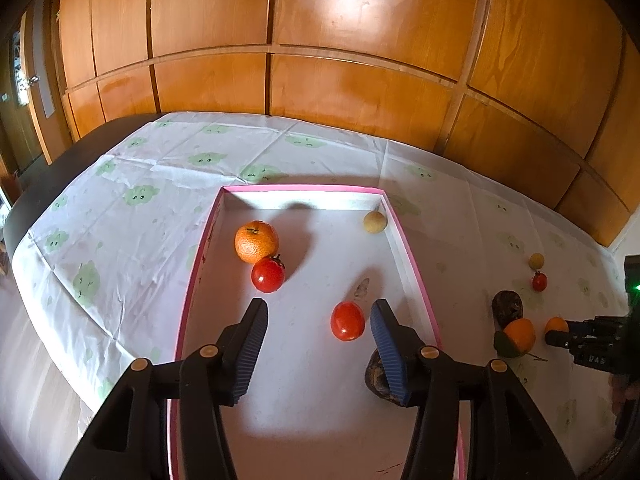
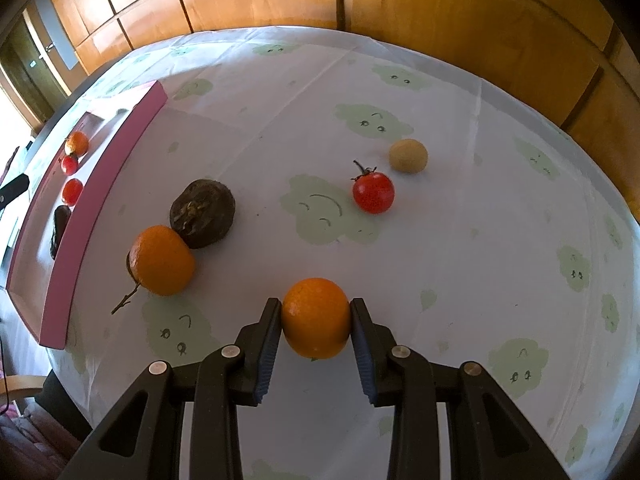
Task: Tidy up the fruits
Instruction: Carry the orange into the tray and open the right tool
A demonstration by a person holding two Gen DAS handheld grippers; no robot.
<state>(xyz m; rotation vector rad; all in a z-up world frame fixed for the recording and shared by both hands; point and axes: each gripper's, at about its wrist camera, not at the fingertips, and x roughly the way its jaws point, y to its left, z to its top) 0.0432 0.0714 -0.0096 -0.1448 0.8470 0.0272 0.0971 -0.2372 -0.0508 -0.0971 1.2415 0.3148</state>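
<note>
A smooth round orange [image 2: 316, 317] sits pinched between the right gripper [image 2: 316, 320] pads on the printed tablecloth [image 2: 440, 240], well right of the pink-rimmed box [image 2: 104, 184]. The left gripper [image 1: 320, 320] hangs spread over the box, beside a red tomato [image 1: 347, 320]. The glossy skin could slip if the squeeze is off-centre.

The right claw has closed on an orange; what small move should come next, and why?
Probably lift the orange slightly: the right claw presses it from both sides, and it still looks to rest on the tablecloth, outside the pink box.
</note>
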